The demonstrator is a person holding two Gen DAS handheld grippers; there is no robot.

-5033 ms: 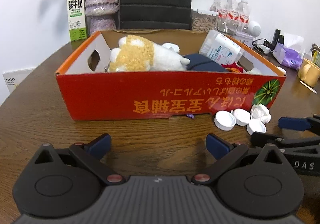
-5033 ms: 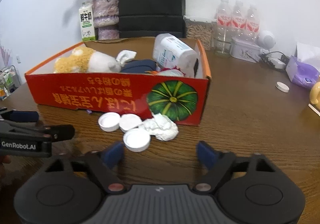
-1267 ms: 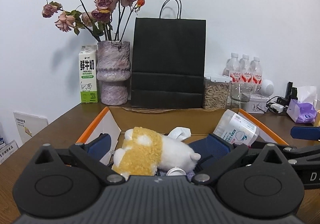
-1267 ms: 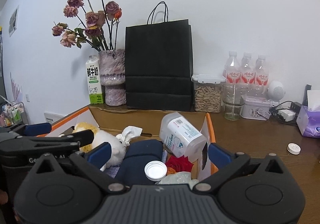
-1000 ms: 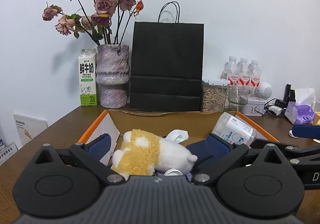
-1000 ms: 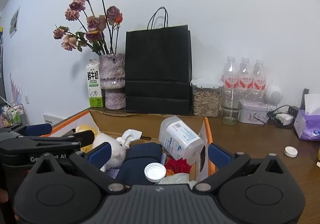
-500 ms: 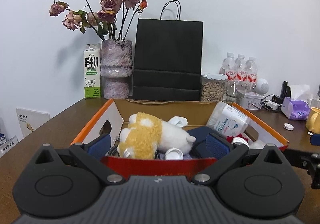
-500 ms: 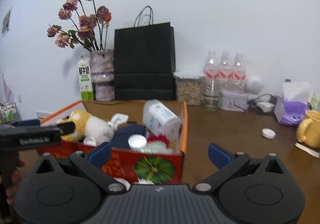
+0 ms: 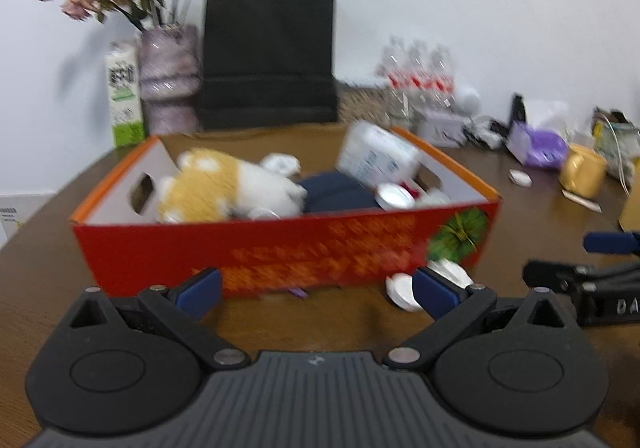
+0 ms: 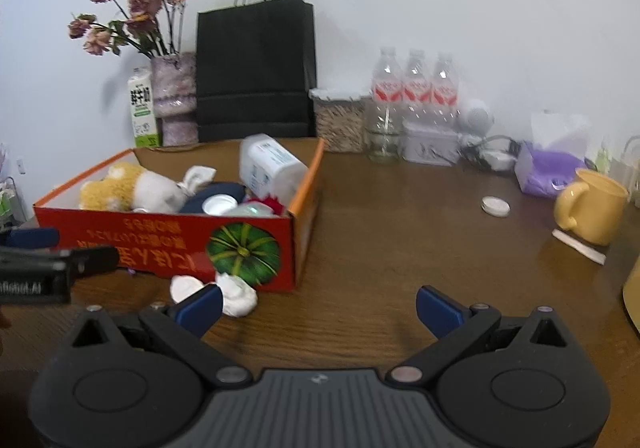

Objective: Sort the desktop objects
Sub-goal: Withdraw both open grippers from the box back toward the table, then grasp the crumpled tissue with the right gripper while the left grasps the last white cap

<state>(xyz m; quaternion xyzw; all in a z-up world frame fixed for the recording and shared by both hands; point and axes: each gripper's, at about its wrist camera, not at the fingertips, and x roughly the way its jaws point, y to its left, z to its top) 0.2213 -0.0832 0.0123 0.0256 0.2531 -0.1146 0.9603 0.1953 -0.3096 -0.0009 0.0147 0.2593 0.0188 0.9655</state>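
Note:
A red cardboard box [image 9: 280, 252] [image 10: 168, 236] on the brown table holds a yellow-and-white plush toy [image 9: 216, 187] [image 10: 128, 187], a white bottle [image 9: 376, 159] [image 10: 272, 167], a dark blue item [image 9: 336, 191], and a white cap [image 10: 219, 203]. White caps [image 9: 400, 290] [image 10: 184, 286] and a crumpled tissue [image 10: 238, 294] lie on the table against the box's front. My left gripper [image 9: 316, 290] is open, in front of the box, holding nothing. My right gripper [image 10: 318, 306] is open over bare table to the right of the box. Another white cap [image 10: 495, 205] lies alone further right.
Along the back wall stand a black paper bag [image 10: 256, 71], a vase of dried roses [image 10: 174, 95], a milk carton [image 10: 142, 107], a jar and water bottles [image 10: 412, 87]. A purple tissue pack [image 10: 548, 167] and a yellow mug [image 10: 592, 207] sit at the right.
Both grippers have dropped from above the box and pulled back to table level in front of it. The right gripper has swung to the right. The left view is blurred by motion.

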